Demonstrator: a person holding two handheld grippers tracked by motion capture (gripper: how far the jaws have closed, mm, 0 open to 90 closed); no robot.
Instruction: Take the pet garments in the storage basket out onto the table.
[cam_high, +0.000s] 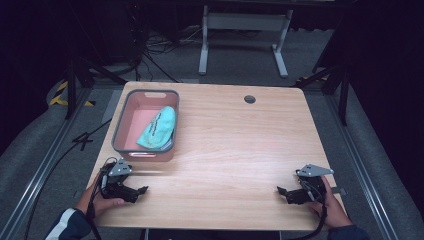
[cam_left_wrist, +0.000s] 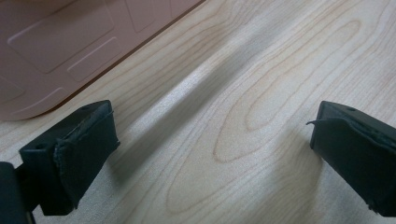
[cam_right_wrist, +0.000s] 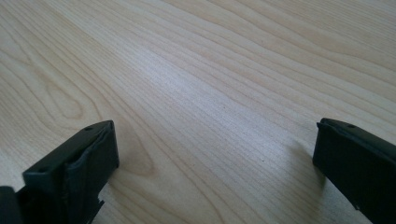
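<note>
Two claws wide, empty; teal cloth (cam_high: 159, 128), probably sock, in bin (cam_high: 119, 129).

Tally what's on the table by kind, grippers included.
Pink bin: 1
Turquoise cloth item lying in the bin: 1
Grippers, both open and empty: 2, left gripper and right gripper
Total: 4

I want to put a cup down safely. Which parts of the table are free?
The table is bare from the pink bin rightward to its right edge, and between the left tool and right tool. Only the bin's corner is crowded.
</note>
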